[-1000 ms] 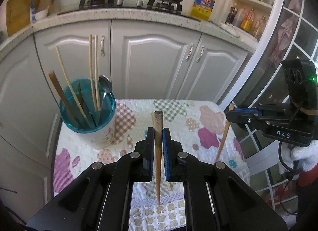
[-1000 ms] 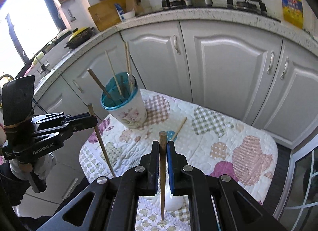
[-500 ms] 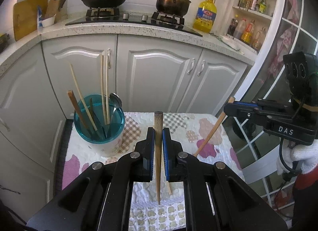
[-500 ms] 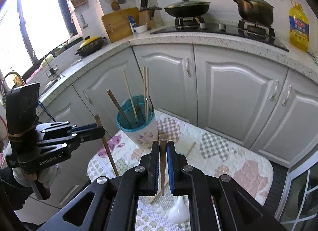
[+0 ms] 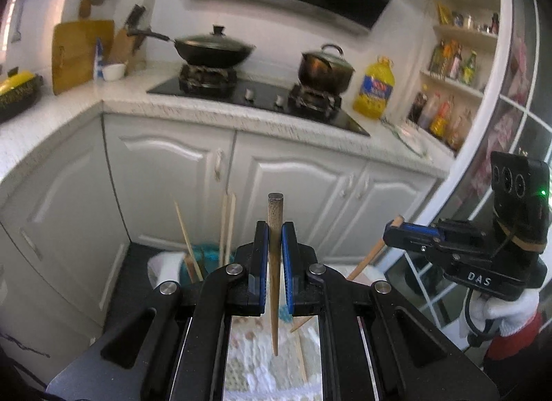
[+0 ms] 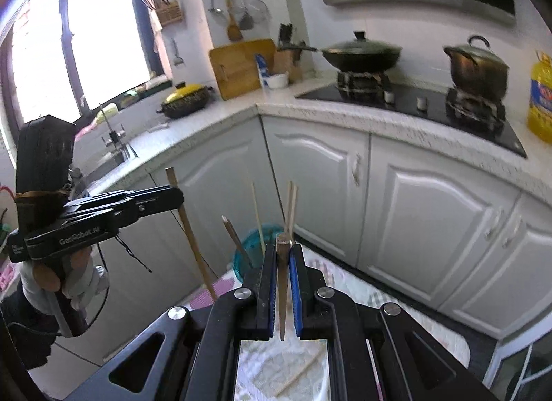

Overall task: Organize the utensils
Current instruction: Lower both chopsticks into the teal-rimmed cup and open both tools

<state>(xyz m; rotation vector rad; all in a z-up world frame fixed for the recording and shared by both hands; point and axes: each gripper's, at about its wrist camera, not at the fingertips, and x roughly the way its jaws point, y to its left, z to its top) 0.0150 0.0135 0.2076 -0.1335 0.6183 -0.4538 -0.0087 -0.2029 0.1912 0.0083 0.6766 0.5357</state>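
Observation:
My left gripper (image 5: 275,228) is shut on a brown chopstick (image 5: 275,263) that stands upright between its blue pads. My right gripper (image 6: 283,249) is shut on another brown chopstick (image 6: 282,283), also upright. Both are raised high above the quilted table (image 5: 269,359). The teal utensil cup (image 6: 253,256) holds several chopsticks and is partly hidden behind the fingers in both views; it shows in the left wrist view (image 5: 201,259). Each gripper shows in the other's view: the right one (image 5: 396,228) and the left one (image 6: 174,194), each with its chopstick.
Loose chopsticks (image 6: 300,373) lie on the patterned cloth below. White cabinets (image 5: 293,187) and a counter with a wok (image 5: 214,51), a pot (image 5: 326,68) and an oil bottle (image 5: 374,89) stand behind. A glass door (image 5: 517,125) is at the right.
Both grippers have risen and tilted upward with their chopsticks; the table and cup have dropped low in view and the stove and hood now fill the upper frame.

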